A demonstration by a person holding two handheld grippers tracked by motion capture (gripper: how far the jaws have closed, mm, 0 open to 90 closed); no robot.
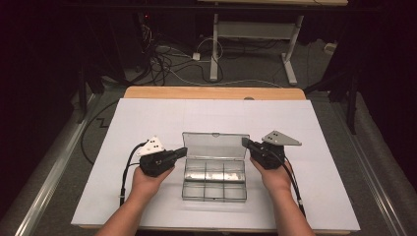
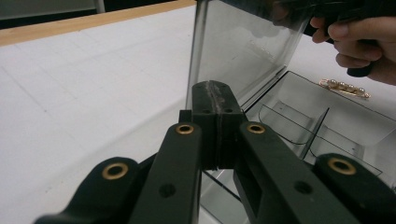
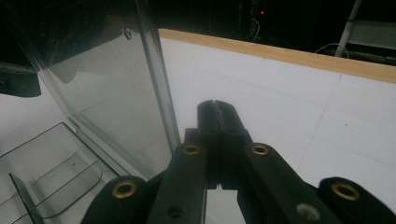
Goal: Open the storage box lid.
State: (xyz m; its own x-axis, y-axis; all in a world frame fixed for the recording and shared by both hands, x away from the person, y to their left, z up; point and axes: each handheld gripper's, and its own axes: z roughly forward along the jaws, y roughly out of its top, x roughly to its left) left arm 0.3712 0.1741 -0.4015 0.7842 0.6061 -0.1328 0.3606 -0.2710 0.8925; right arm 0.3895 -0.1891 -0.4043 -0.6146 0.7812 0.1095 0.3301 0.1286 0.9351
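Your left gripper (image 1: 182,152) has its jaws pressed together with nothing between them, its tip at the left edge of the raised lid (image 1: 215,145) of the clear plastic compartment box (image 1: 214,181). Your right gripper (image 1: 245,143) is likewise closed and empty, at the lid's right edge. That box sits open at the middle of the white table sheet (image 1: 147,118), between your hands. A small gold pearl clasp (image 2: 344,87) lies on the sheet just beyond the box.
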